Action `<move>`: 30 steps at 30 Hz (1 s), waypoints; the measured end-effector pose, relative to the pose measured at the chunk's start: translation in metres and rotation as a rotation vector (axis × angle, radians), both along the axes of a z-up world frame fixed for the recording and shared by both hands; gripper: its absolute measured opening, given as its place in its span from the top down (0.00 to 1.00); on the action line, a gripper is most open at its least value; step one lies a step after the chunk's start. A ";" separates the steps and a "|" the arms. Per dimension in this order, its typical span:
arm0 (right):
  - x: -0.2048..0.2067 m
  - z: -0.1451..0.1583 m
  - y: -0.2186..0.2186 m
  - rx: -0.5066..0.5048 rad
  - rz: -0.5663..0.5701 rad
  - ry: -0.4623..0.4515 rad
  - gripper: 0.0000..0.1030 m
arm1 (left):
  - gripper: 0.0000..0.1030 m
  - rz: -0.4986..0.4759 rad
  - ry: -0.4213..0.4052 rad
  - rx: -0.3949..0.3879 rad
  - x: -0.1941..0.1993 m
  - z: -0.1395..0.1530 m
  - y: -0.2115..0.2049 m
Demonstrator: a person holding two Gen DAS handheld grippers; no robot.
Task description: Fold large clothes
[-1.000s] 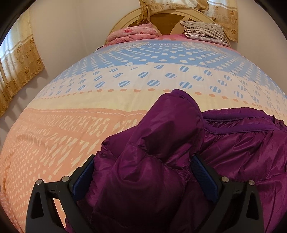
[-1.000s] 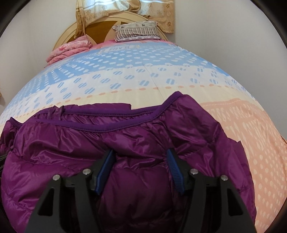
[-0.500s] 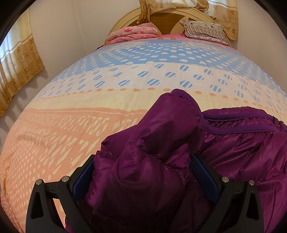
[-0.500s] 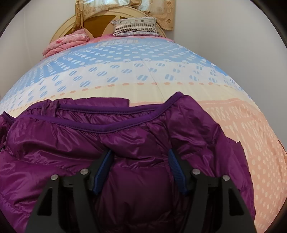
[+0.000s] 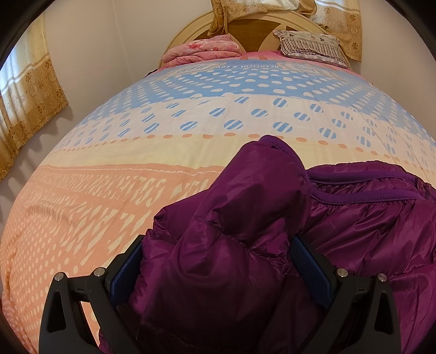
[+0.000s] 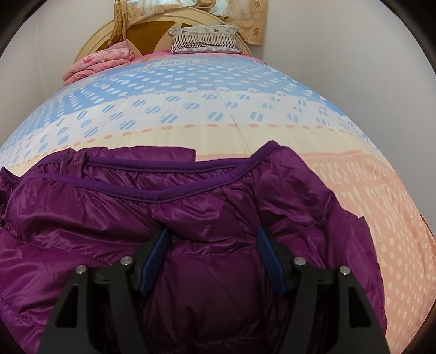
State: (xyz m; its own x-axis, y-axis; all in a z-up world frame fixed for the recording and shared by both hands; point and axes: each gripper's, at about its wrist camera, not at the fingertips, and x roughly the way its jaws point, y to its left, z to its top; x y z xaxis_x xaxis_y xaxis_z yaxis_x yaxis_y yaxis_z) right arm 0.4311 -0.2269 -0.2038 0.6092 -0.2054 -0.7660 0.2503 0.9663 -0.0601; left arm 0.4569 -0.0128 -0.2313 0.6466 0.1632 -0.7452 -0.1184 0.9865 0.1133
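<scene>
**Inspector:** Where did the purple padded jacket (image 6: 190, 217) lie?

**Assistant:** On the near, peach-coloured end of the patterned bedspread (image 5: 136, 152), bunched rather than flat. Its trimmed edge ran across the right wrist view.

**Inspector:** State of the left gripper (image 5: 218, 269)?

**Assistant:** Its jaws stood wide, with a thick fold of the jacket filling the gap. The blue pads (image 5: 313, 269) lay against the fabric on both sides. I could not tell whether they pressed on it.

**Inspector:** And the right gripper (image 6: 211, 256)?

**Assistant:** Its jaws had just been opening, with jacket fabric between them. The blue pads (image 6: 154, 261) stood at the flanks of the fold; the fabric bulged between them but did not look pinched.

**Inspector:** Surroundings?

**Assistant:** A folded pink blanket (image 5: 201, 50) and a striped pillow (image 6: 204, 39) lay at the headboard (image 5: 261, 24), well apart from the jacket.
</scene>
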 end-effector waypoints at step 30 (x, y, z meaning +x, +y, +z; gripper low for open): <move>0.021 0.004 0.065 0.016 0.083 -0.054 0.31 | 0.01 -0.053 -0.027 0.102 -0.007 0.010 -0.033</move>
State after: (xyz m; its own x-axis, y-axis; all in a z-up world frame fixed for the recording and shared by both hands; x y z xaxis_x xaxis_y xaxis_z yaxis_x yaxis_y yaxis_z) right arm 0.4516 -0.1620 -0.1993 0.6637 -0.1407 -0.7346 0.1720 0.9845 -0.0331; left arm 0.4504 -0.0457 -0.2208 0.6762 0.2023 -0.7084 -0.0703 0.9749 0.2113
